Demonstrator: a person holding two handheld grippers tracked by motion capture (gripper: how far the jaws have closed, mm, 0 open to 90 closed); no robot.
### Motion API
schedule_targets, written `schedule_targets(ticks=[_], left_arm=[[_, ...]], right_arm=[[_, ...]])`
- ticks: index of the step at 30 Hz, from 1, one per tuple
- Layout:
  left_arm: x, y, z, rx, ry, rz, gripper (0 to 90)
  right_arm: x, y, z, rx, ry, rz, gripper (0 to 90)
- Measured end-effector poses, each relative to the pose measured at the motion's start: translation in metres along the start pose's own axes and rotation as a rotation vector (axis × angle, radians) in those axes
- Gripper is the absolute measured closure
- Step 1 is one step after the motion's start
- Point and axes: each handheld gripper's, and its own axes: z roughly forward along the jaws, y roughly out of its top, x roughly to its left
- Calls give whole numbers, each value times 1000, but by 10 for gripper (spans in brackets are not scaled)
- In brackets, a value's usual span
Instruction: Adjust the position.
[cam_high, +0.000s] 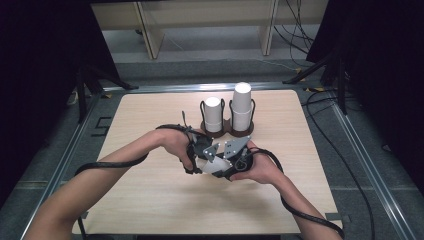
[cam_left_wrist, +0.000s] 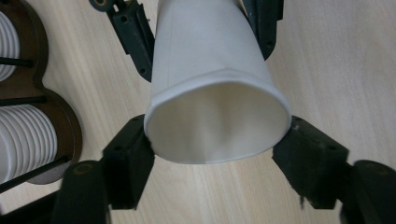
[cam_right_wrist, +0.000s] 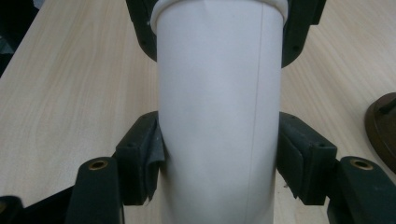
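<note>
Hiding cup (cam_high: 212, 166) between both tongs.

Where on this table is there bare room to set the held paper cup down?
Bare wood lies on the table left of the cup holder, right of it toward the far right corner, and along the near edge. Crowded: the centre, where both grippers clamp the paper cup.

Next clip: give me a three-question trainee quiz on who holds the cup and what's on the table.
1. True or false: both grippers clamp the same white paper cup.
2. Which end does the left gripper hold? A) rim end B) base end
3. How many cup stacks stand in the brown holder?

Key: 1 true, the right gripper grips its wall too. 2 A. 3 two, the right stack taller than the left stack.
</note>
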Motion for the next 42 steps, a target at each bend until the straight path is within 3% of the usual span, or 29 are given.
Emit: schedule_targets(ticks=[1,2,3,5,7,8,11,12,14,17,19,25,28,29,31,32,33,34,36,37,38,39,41,42], left_arm=[[-2,-2,2,-40,10,-32,248],[-2,-5,1,-52,29,-38,217],[-1,-6,0,-39,37,-19,185],[-3,-11,1,-98,55,-68,143],[-4,-17,0,-141,87,-89,135],[-4,-19,0,-158,100,-99,128],[-5,-26,-3,-207,135,-123,109],[-5,-29,-3,-236,152,-137,108],[-6,-34,-4,-256,177,-153,106],[-9,-41,-2,-294,210,-191,103],[-11,-47,1,-327,232,-215,103],[-21,-68,9,-492,335,-394,133],[-27,-76,16,-532,386,-483,137],[-29,-76,18,-548,395,-500,135],[-36,-78,24,-622,406,-577,131],[-39,-79,26,-634,415,-585,127],[-41,-80,27,-650,423,-598,125],[-46,-80,31,-675,427,-628,126],[-51,-81,34,-702,426,-648,126],[-53,-82,36,-723,430,-661,126],[-56,-82,38,-744,429,-679,127],[-58,-84,38,-734,444,-688,128],[-61,-85,41,-754,452,-721,128],[-63,-87,43,-765,458,-748,127]], right_arm=[[1,-1,0,-3,-4,4,369],[1,-2,-1,-6,-11,-4,369],[1,-3,-1,-13,-27,-8,370],[3,-4,-2,-21,-31,-1,370],[4,-7,-4,-38,-56,-11,371],[5,-8,-4,-42,-54,8,371],[4,-12,-8,-74,-87,-12,371],[6,-14,-8,-79,-83,16,371],[6,-18,-11,-116,-117,13,371],[7,-26,-13,-152,-144,57,371],[7,-29,-16,-176,-169,61,370],[7,-37,-26,-297,-257,107,370],[9,-42,-31,-345,-305,156,370],[9,-44,-32,-375,-328,159,369],[9,-47,-33,-418,-361,185,369],[9,-49,-34,-438,-375,188,369],[10,-50,-33,-477,-372,227,368],[10,-51,-35,-473,-386,225,368],[10,-53,-37,-524,-393,271,367],[8,-54,-39,-526,-403,262,367],[10,-54,-39,-544,-401,313,367],[10,-54,-41,-536,-405,322,368],[10,-54,-42,-571,-399,338,368],[8,-55,-43,-571,-425,309,368]])
